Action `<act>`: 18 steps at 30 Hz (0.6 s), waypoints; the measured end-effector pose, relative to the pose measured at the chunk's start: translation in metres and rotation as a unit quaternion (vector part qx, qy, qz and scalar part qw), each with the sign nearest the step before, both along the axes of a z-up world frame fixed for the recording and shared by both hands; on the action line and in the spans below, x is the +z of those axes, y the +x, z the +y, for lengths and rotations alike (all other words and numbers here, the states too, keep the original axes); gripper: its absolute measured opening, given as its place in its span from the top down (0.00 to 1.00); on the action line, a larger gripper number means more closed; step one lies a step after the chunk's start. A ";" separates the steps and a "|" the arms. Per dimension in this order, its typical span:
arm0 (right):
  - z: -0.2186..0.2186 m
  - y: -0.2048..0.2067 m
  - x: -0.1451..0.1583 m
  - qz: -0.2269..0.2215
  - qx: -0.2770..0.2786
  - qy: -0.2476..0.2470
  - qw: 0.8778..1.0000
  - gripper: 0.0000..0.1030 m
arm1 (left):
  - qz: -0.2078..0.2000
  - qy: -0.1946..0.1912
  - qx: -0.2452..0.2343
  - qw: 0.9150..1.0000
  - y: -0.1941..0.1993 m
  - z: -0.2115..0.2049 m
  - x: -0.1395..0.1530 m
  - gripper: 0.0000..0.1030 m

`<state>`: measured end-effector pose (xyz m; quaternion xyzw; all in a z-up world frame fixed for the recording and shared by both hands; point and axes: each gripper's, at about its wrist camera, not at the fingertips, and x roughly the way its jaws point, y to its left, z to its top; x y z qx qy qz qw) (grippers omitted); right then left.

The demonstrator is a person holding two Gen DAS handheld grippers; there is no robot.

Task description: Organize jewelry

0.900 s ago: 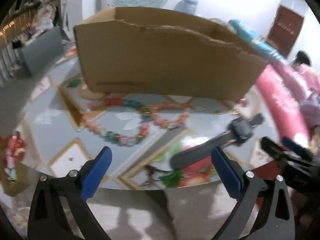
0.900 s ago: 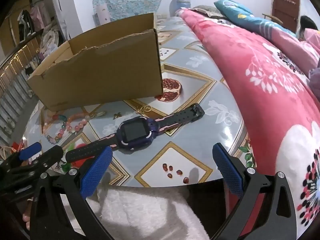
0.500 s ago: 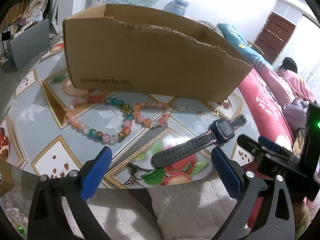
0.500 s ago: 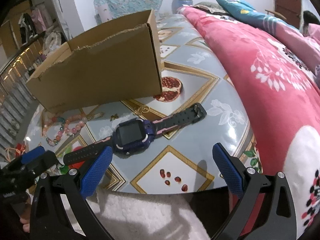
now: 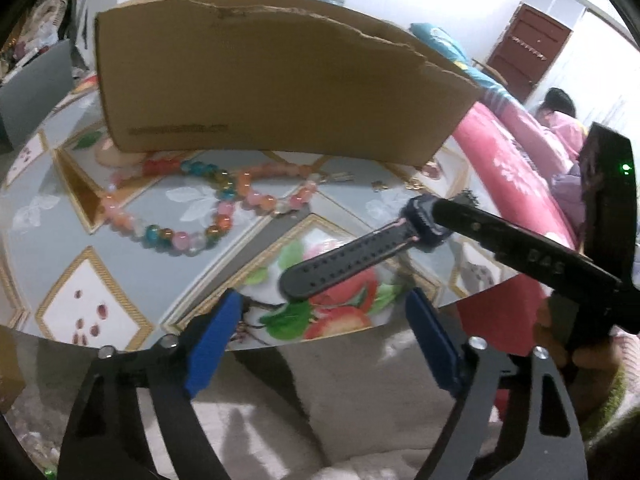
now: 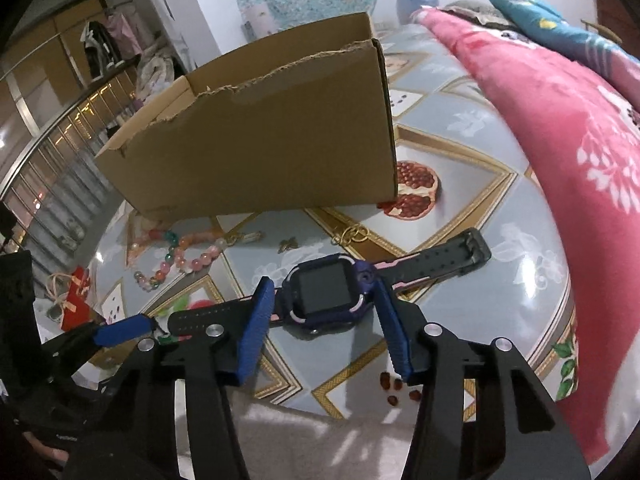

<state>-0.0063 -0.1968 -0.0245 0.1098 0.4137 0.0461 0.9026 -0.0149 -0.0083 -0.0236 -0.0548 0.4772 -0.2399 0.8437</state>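
Note:
A dark blue smartwatch (image 6: 326,294) with a black strap lies on the patterned table in front of a brown cardboard box (image 6: 264,148). My right gripper (image 6: 324,312) is partly closed, its blue pads on either side of the watch body, close to or touching it. In the left wrist view the watch (image 5: 424,220) has the right gripper's finger over it, and its strap (image 5: 340,262) points toward my left gripper (image 5: 320,320), which is open and empty at the table's near edge. A colourful bead bracelet (image 5: 200,208) lies left of the watch.
Small gold earrings (image 6: 352,234) and little charms (image 6: 288,243) lie between the watch and the box. A pink floral quilt (image 6: 560,128) borders the table on the right. A red item (image 6: 76,296) sits off the table's left edge.
My right gripper has moved forward over the table and narrowed around the watch body. My left gripper has come closer to the strap end and stays open.

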 end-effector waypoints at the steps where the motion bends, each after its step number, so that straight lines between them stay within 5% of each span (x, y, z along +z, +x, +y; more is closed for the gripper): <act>1: 0.001 -0.002 0.002 -0.004 0.002 0.003 1.000 0.56 | 0.002 -0.004 0.000 1.000 0.001 0.000 0.000 0.26; 10: 0.001 0.010 0.000 0.010 0.014 -0.004 1.000 0.63 | 0.045 -0.085 0.005 0.995 0.017 0.009 -0.004 0.40; 15: 0.000 0.009 0.000 0.007 0.016 -0.006 1.000 0.67 | 0.082 -0.198 0.002 0.977 0.022 0.023 -0.004 0.41; 18: 0.000 0.008 -0.001 0.006 0.017 -0.010 1.000 0.67 | 0.075 -0.222 -0.004 0.972 0.021 0.025 0.003 0.41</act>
